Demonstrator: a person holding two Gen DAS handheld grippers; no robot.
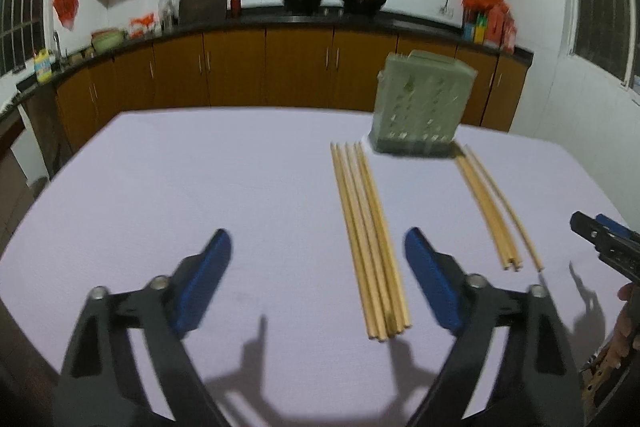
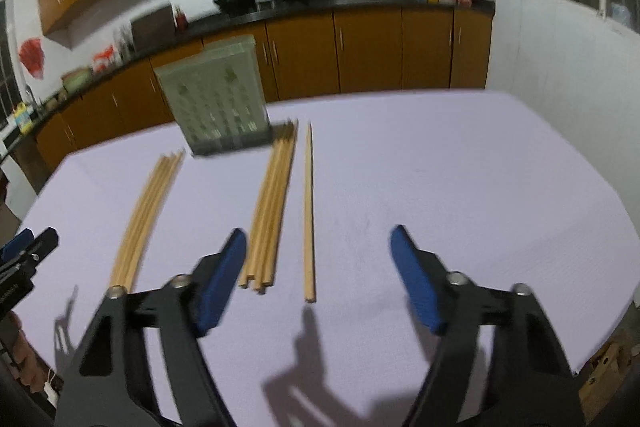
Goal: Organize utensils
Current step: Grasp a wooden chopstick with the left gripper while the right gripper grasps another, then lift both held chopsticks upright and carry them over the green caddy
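Both grippers over lilac table, jaws apart, nothing held.

Left gripper (image 1: 318,259): fingers spread, straddling the near ends of the left chopstick bundle (image 1: 370,239) at lower centre, pads not touching it. Right gripper (image 2: 318,255): fingers spread, single chopstick (image 2: 309,211) between them; second bundle (image 2: 272,207) lies just beside its left finger. Green utensil holder (image 1: 422,107) stands upright at upper centre-right on the table (image 1: 200,167), behind both bundles.

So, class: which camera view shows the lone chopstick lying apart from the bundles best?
The right wrist view: the lone chopstick lies near centre, clearly separated from the bundle. The left wrist view shows it curved near the right edge, close beside that bundle.
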